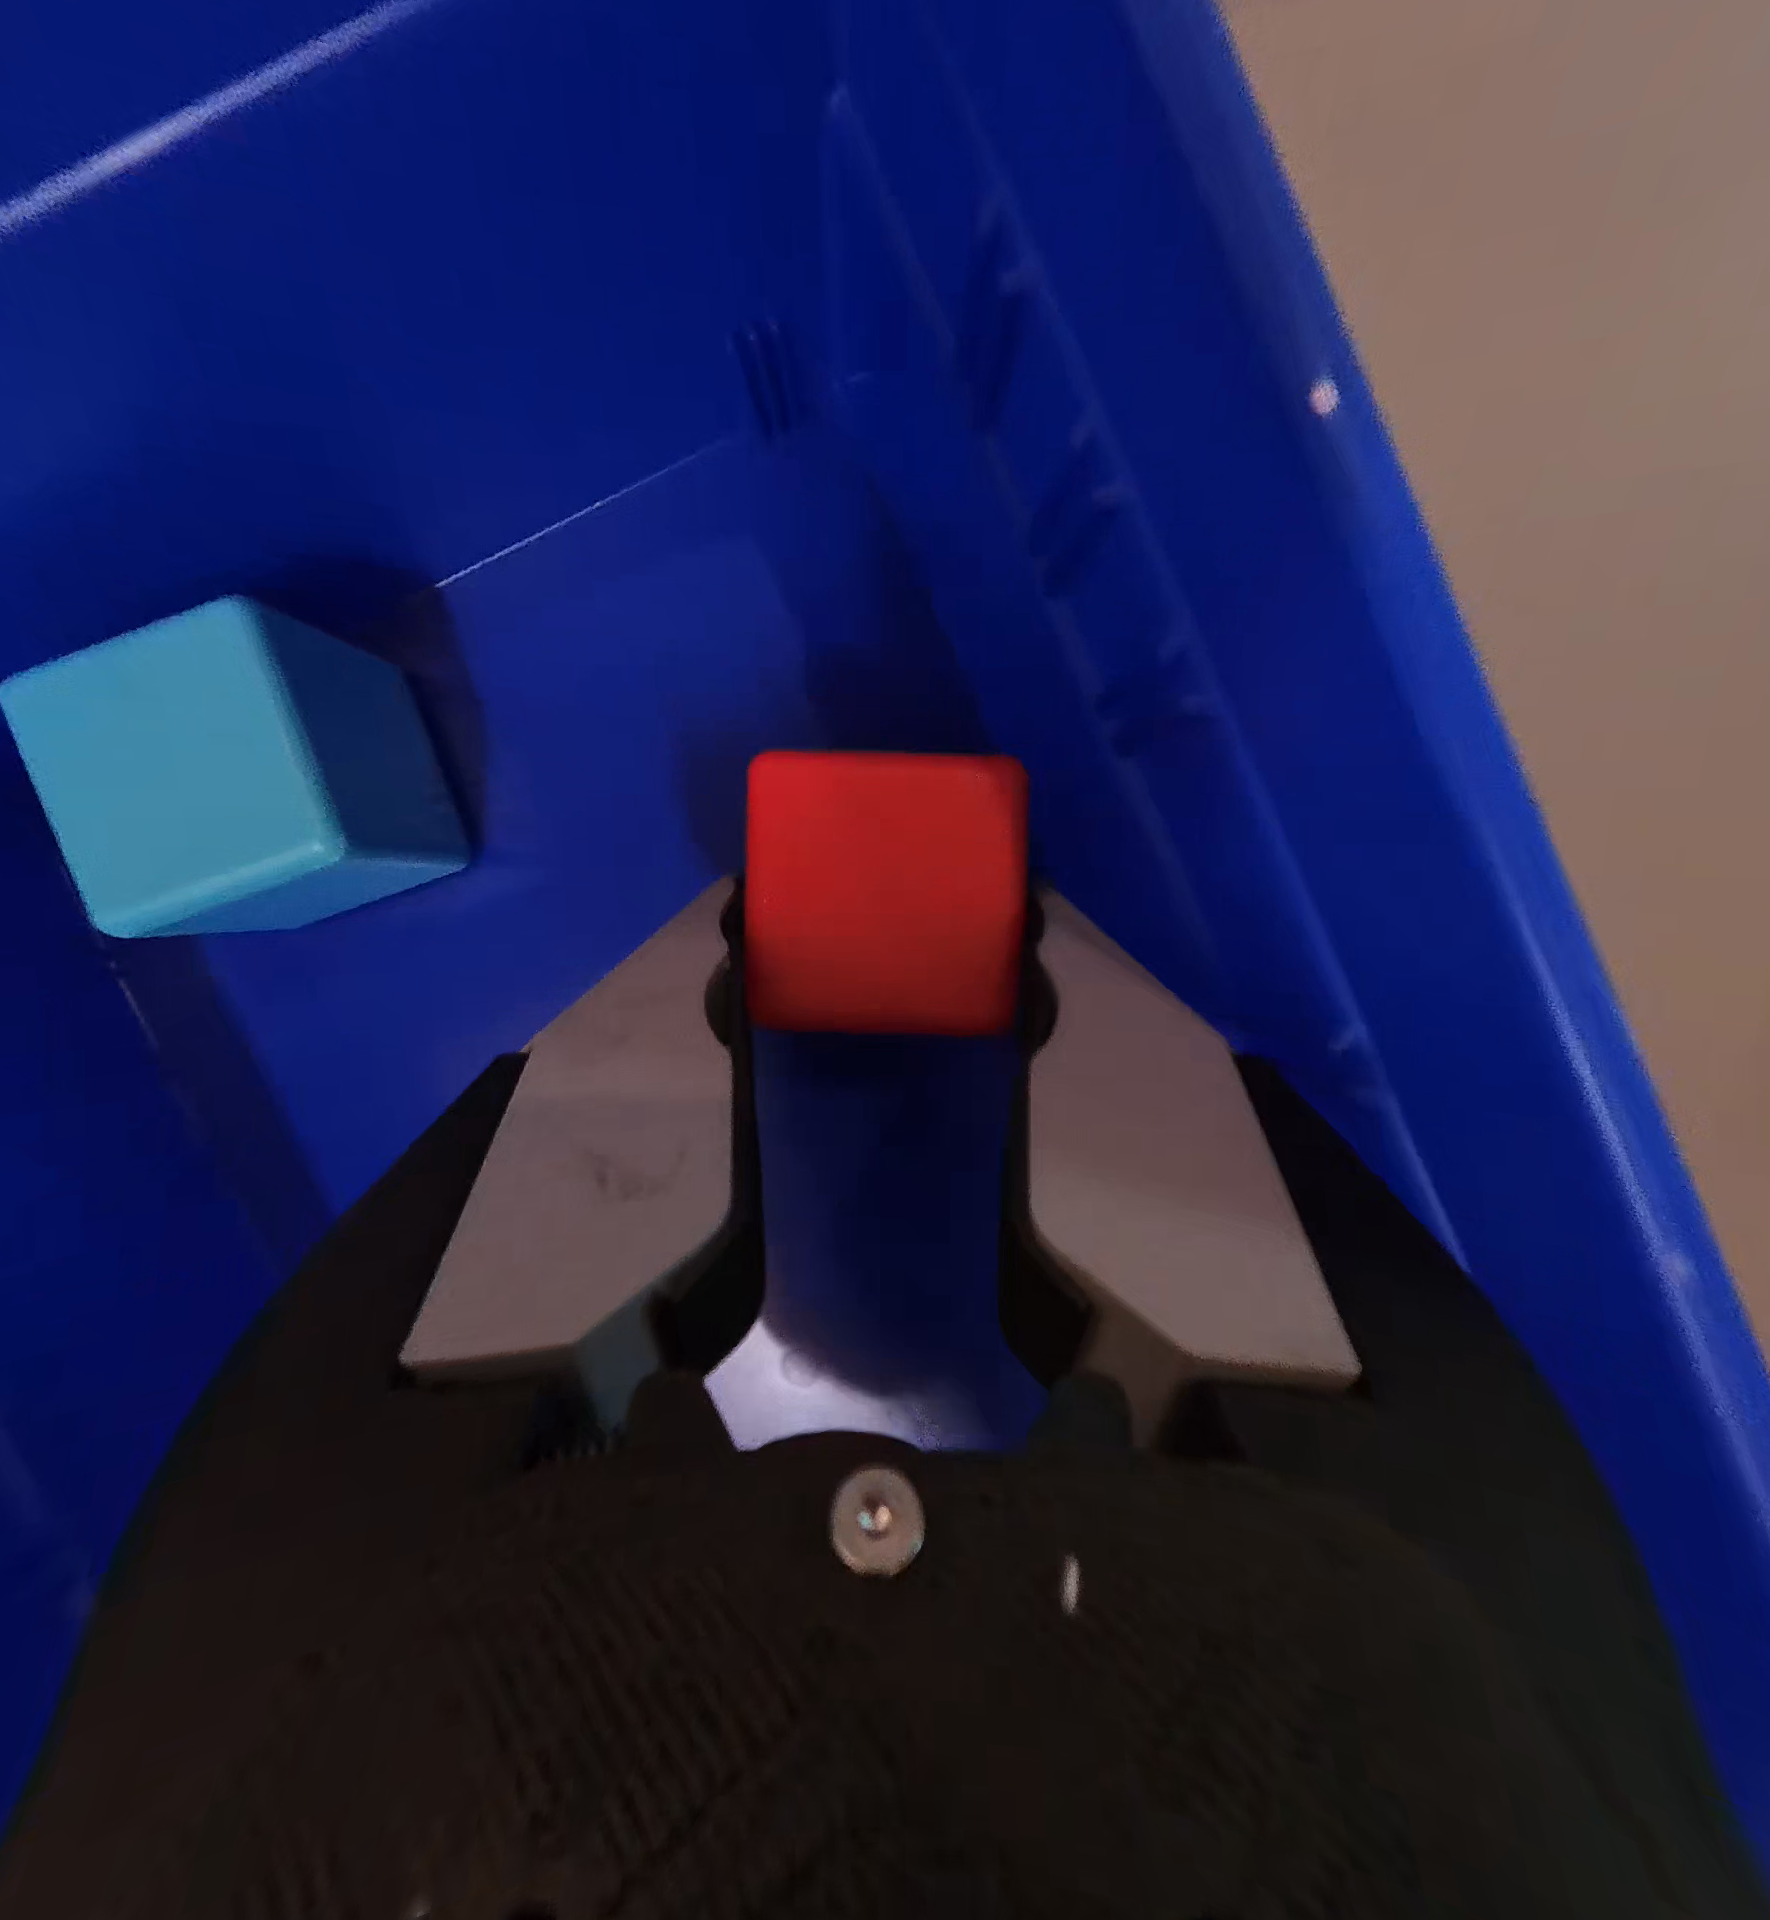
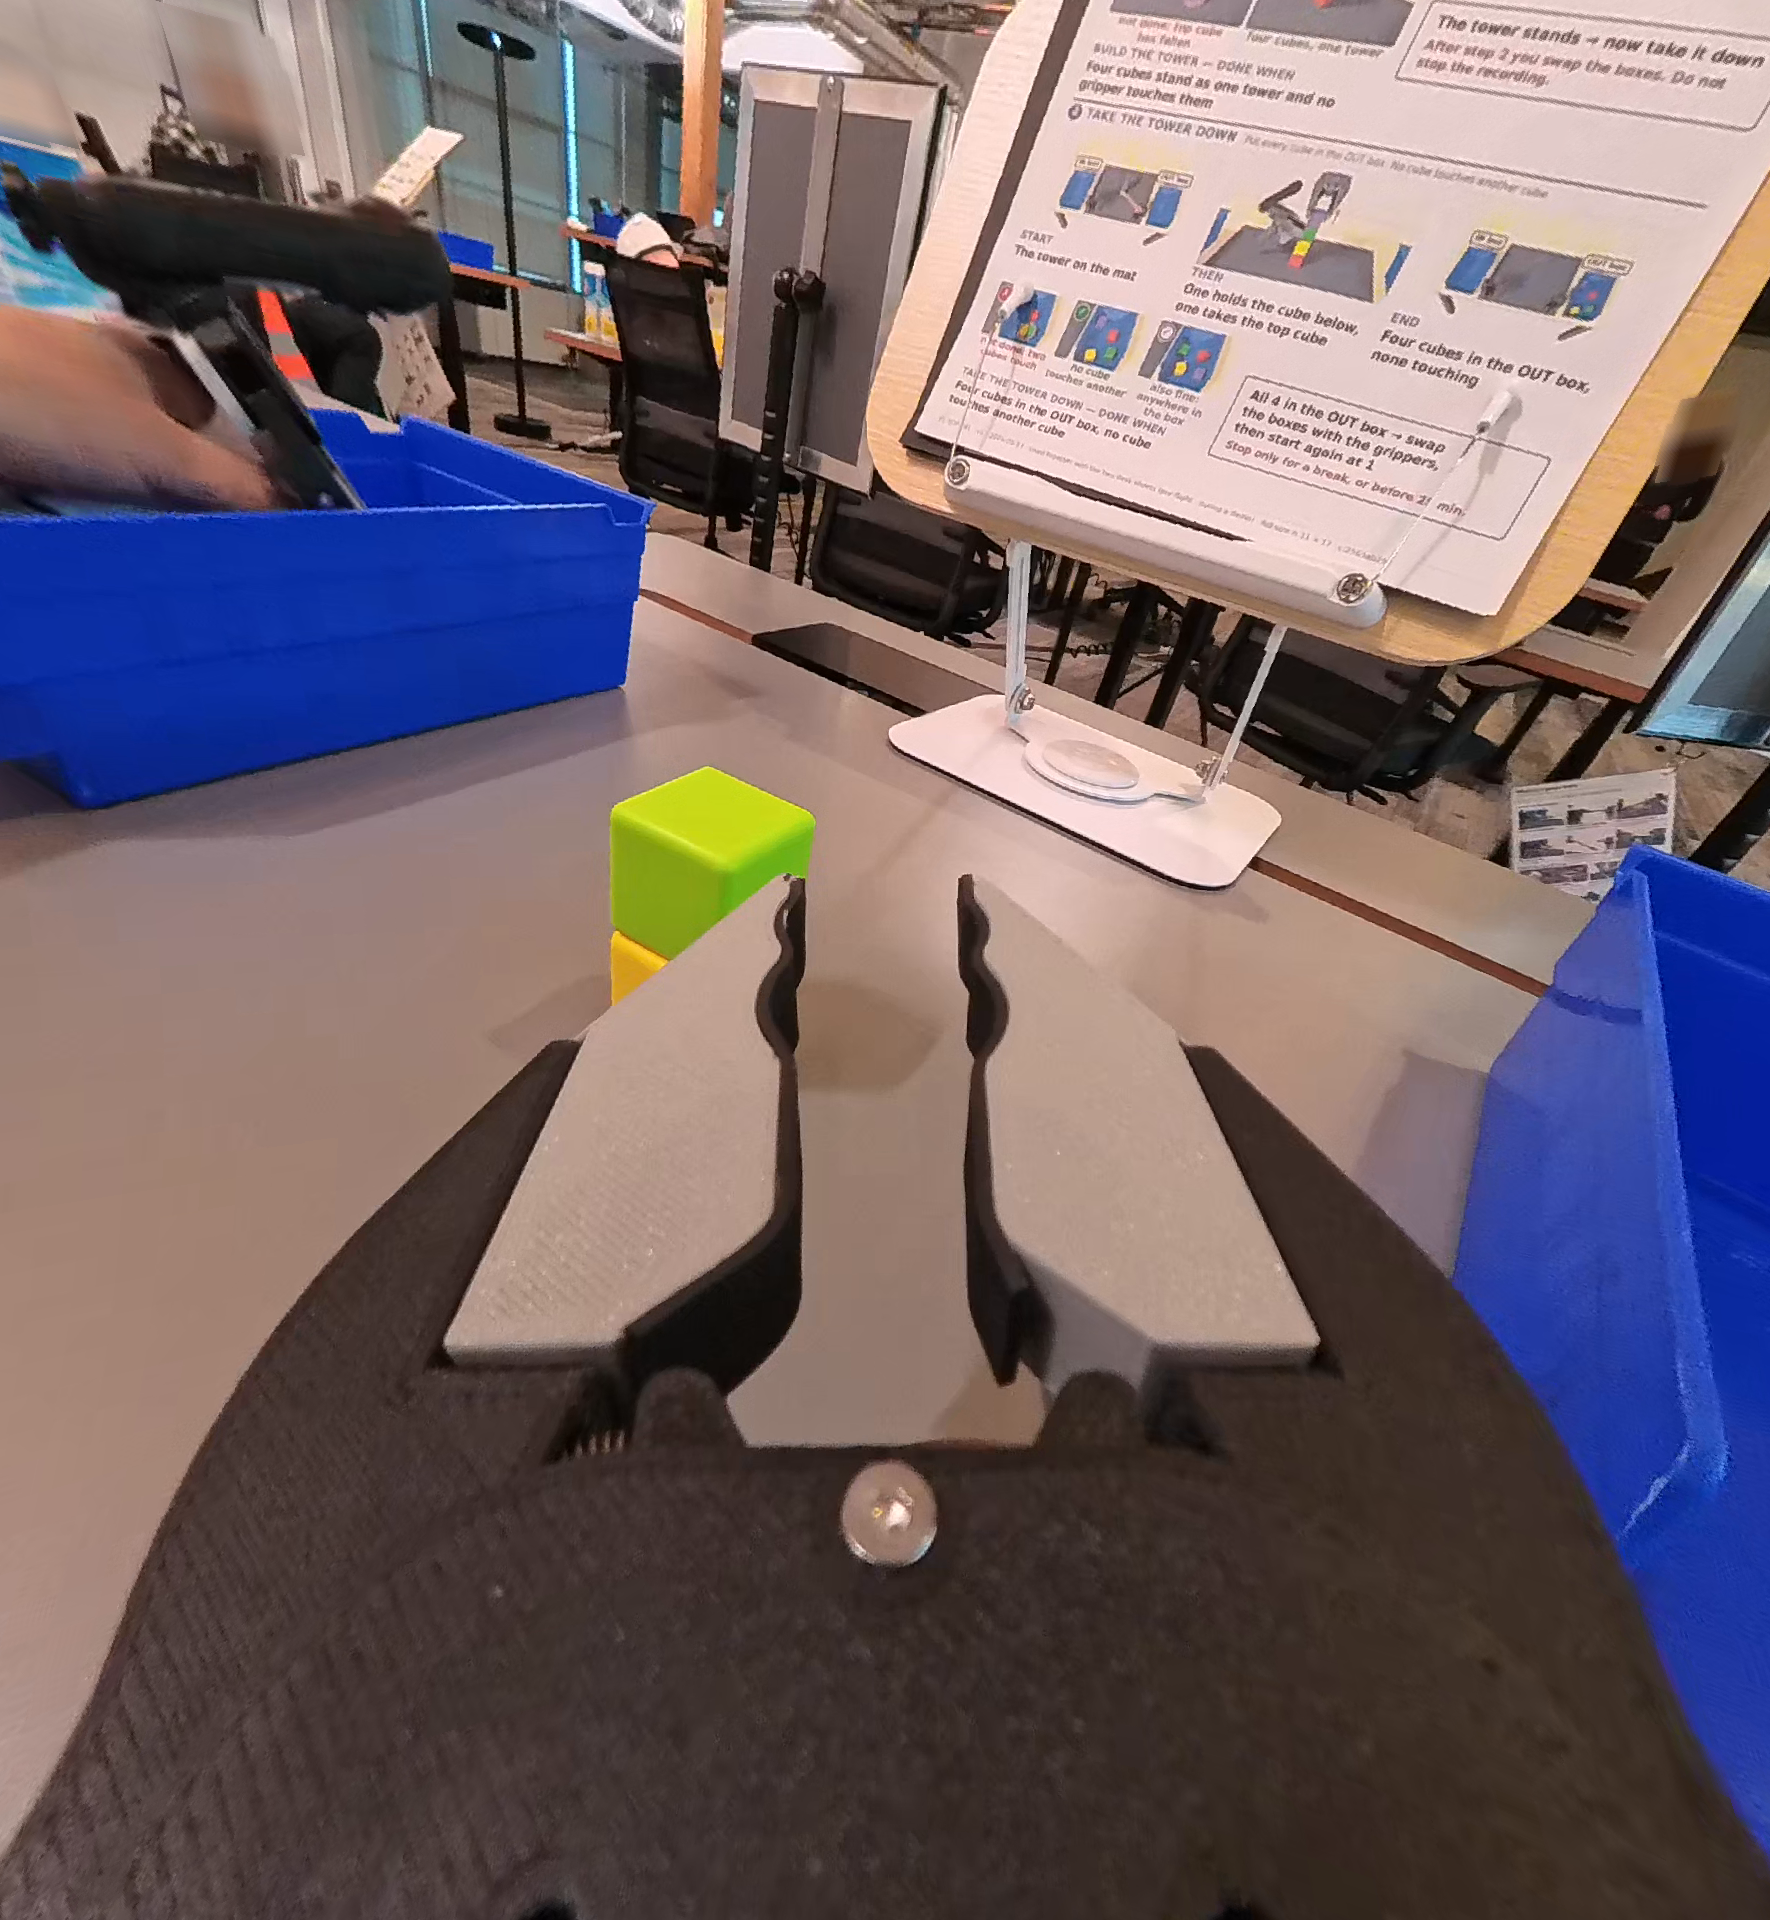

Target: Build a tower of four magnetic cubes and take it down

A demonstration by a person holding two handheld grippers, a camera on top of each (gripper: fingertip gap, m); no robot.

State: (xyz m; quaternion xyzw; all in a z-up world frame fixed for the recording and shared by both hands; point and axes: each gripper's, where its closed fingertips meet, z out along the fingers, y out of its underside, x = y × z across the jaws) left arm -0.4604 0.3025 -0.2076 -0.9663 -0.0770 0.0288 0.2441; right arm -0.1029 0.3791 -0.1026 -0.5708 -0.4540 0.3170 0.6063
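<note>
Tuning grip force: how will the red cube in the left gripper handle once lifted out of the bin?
The red cube looks rigid, with flat faces square to the left gripper, so it likely holds steady. Its smooth rounded edges may slip under a light grip. Being magnetic, it might tug toward the blue cube nearby.

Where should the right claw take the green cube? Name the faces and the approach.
Grip the green cube by two opposite vertical faces, coming level from the near side. It tops the yellow cube, its flat sides exposed. The open right claw is offset right of it.
</note>
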